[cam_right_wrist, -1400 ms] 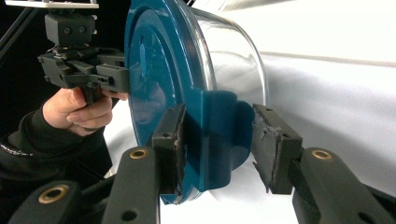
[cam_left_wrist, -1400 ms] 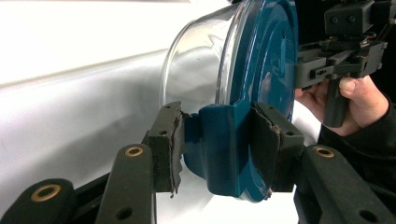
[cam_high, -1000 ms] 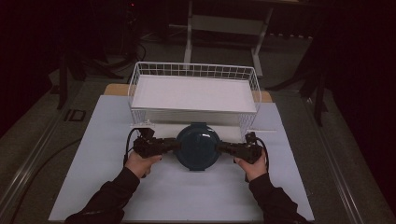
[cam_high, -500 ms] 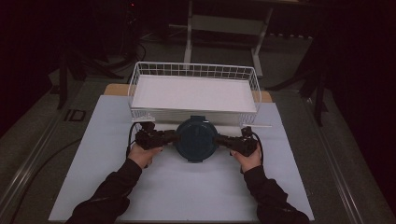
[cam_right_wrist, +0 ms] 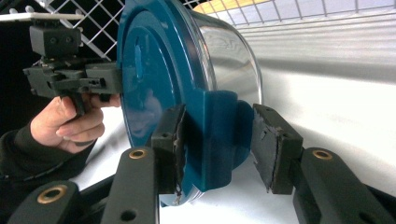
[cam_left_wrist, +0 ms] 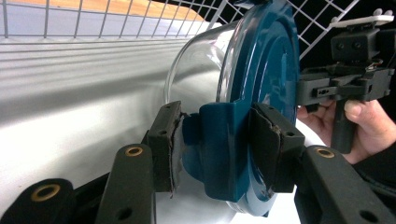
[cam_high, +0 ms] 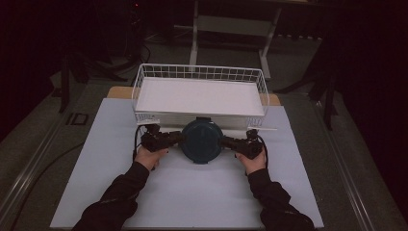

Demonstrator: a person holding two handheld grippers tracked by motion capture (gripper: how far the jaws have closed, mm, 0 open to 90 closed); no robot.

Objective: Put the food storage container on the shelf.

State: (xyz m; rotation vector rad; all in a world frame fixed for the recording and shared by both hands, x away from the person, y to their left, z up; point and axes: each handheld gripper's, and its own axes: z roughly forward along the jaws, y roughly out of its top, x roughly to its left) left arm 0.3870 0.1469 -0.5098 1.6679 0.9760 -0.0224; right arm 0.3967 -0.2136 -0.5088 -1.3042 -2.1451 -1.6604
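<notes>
Two grippers on one round clear glass container with a dark teal lid, held between them just in front of the white wire basket.

My left gripper is clamped on the lid's left side tab, both pads pressed on it. My right gripper sits around the opposite tab: left pad touches the lid edge, right pad looks slightly off the tab, so jaws only partly closed, grip unclear. Container is in the middle of the white table mat, near the basket's front wall; cannot tell if it is lifted or resting. My left hand and right hand hold the gripper handles.
</notes>
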